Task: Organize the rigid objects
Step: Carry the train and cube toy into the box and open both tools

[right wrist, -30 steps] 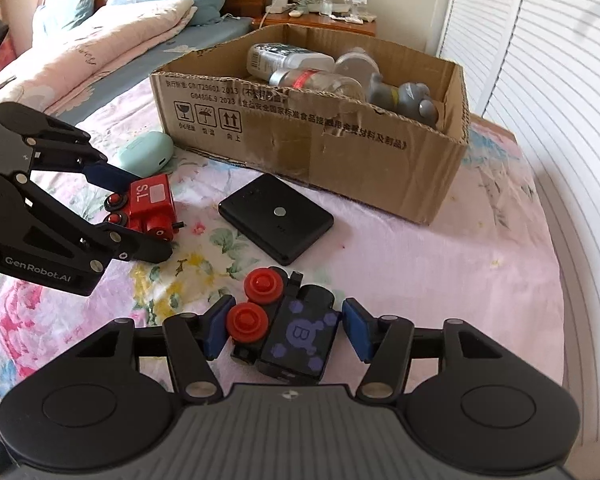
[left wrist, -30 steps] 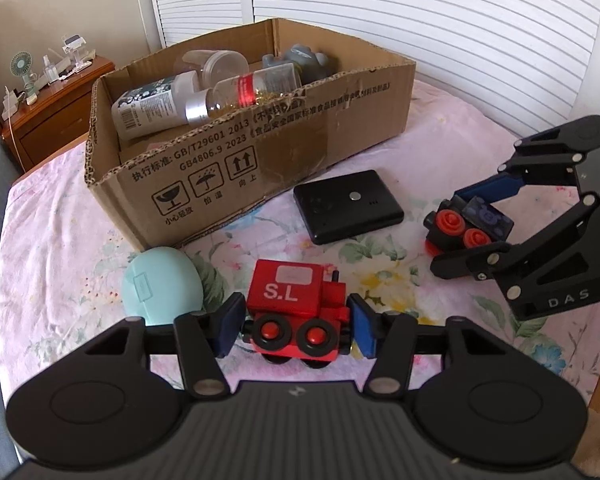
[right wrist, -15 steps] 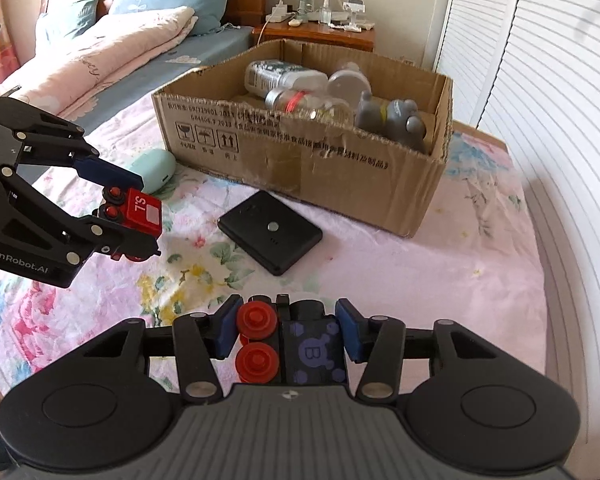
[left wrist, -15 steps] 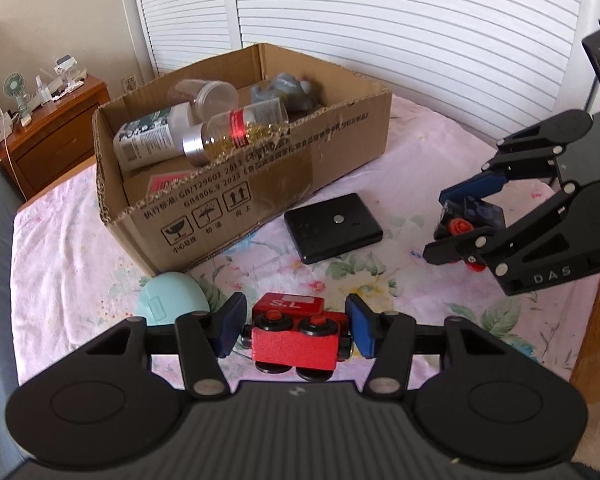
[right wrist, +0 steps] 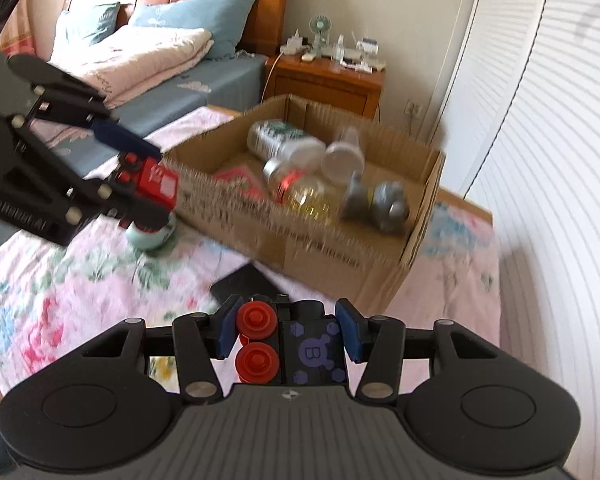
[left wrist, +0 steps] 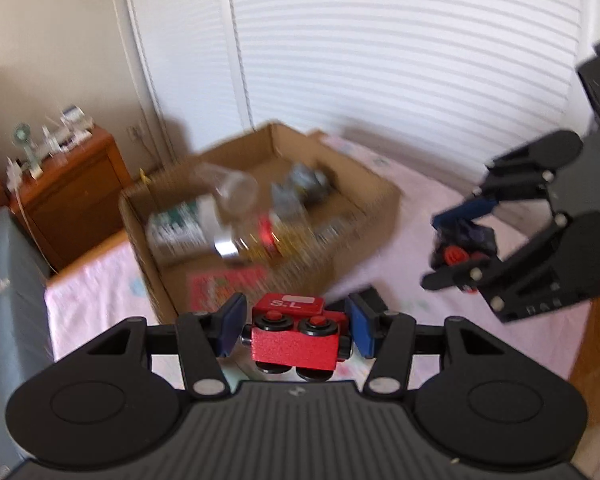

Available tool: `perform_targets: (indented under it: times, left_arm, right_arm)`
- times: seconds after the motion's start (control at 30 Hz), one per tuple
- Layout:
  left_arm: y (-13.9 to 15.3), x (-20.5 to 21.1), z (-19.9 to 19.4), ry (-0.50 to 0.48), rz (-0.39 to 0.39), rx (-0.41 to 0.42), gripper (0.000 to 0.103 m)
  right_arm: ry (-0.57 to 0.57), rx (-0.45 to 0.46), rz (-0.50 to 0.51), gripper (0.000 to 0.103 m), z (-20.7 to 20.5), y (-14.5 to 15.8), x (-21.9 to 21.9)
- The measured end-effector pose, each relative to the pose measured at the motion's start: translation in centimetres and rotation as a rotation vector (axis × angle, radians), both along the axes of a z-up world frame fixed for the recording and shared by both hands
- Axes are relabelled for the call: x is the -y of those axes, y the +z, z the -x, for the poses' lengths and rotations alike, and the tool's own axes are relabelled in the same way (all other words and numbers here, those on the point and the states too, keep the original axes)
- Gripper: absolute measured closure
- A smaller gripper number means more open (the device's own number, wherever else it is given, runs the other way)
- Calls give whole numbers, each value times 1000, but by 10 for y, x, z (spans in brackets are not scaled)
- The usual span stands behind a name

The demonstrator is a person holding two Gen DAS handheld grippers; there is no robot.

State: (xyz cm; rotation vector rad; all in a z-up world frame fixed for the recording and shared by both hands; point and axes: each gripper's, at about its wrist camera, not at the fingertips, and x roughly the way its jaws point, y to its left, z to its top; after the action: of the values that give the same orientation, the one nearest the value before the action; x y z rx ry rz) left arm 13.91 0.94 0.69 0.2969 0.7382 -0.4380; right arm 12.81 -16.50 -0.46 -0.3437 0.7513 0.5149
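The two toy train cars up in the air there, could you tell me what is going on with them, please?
A person is tidying toys off the flowered bedspread with two hand-held tools. The left claw is shut on the red train car, and the right claw is shut on the black train car. Both cars are off the bed, in front of the cardboard box, which already holds bottles.

Ahead of me white louvred doors (left wrist: 400, 60) catch daylight; a wooden nightstand (right wrist: 328, 78) stands beside the wooden-headboard bed (right wrist: 204, 12) with blue pillows (right wrist: 204, 16)
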Motion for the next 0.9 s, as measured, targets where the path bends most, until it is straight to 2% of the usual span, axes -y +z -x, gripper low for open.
perform_targets:
  times: [0.13, 0.27, 0.33, 0.37, 0.4, 0.53, 0.8, 0.9]
  left_arm:
    - [10, -4, -28, 44, 9, 26, 49]
    - [6, -9, -54, 93, 9, 27, 49]
    - [0, -10, -63, 120, 7, 22, 39]
    - [-3, -11, -67, 135, 3, 15, 19]
    - [-7, -12, -67, 155, 0, 19, 8]
    - [-16, -14, -54, 156, -14, 18, 8]
    - [-22, -6, 0, 173, -12, 8, 8]
    - [-18, -7, 17, 187, 29, 15, 8]
  right_arm:
    - [0, 7, -13, 47, -14, 12, -2]
    - [-1, 10, -13, 47, -27, 20, -7]
    - [1, 10, -6, 47, -33, 21, -10]
    - [-1, 11, -5, 47, -36, 21, -11]
    - [0, 9, -5, 48, -39, 22, -12]
    - [-8, 7, -7, 47, -49, 23, -13]
    - [-49, 6, -9, 47, -85, 29, -14]
    - [-72, 0, -11, 47, -105, 31, -15]
